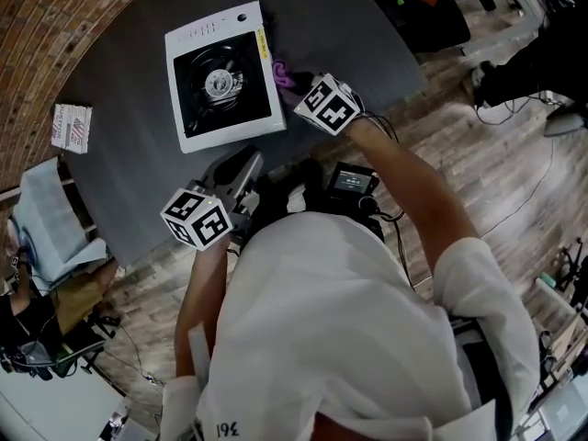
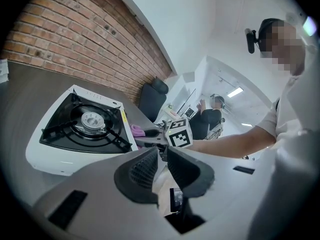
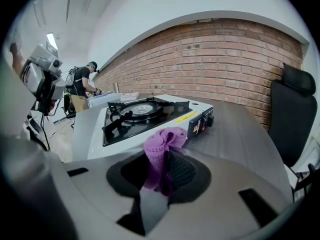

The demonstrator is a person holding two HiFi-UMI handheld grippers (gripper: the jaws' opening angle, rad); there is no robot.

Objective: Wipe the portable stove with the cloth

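The white portable stove (image 1: 220,76) with a black burner top sits on the dark grey table (image 1: 138,168). My right gripper (image 1: 292,85) is shut on a bunched purple cloth (image 1: 281,70), held just off the stove's right side by the knob panel. In the right gripper view the cloth (image 3: 162,141) sticks up between the pads of the right gripper (image 3: 165,159), with the stove (image 3: 150,114) just ahead. My left gripper (image 1: 248,163) hovers at the table's near edge, below the stove. In its own view the left gripper (image 2: 161,159) has its jaws close together, holding nothing, and the stove (image 2: 82,126) lies left.
A small printed packet (image 1: 72,127) lies near the table's left edge. A black office chair (image 3: 295,114) stands beyond the table's far end. A seat with blue fabric (image 1: 46,219) stands left of the table. A person (image 3: 82,86) stands far off.
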